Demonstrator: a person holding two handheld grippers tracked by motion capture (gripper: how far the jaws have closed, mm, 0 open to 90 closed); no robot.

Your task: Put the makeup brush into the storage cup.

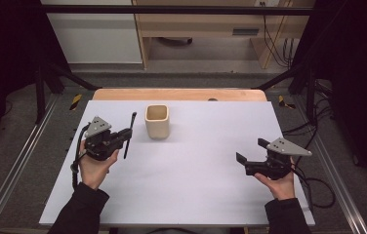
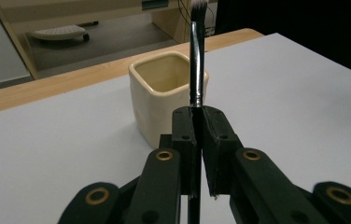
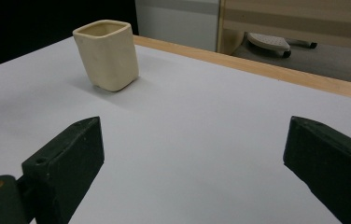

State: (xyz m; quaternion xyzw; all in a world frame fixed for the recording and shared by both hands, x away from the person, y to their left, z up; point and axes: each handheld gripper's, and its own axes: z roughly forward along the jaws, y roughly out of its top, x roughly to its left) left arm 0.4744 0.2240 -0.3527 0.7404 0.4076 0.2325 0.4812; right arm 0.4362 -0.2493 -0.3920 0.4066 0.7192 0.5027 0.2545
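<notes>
Brush [image 2: 196, 56] pinched in left gripper [image 1: 124, 136], left of centre; still outside cup [image 1: 157, 121]; right gripper [image 3: 192, 158] spread, idle

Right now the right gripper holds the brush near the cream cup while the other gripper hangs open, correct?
Not quite: the left gripper holds the brush, as the left gripper view shows, its jaws shut on the handle. The cream cup is near it, and the right gripper is the open one.
</notes>
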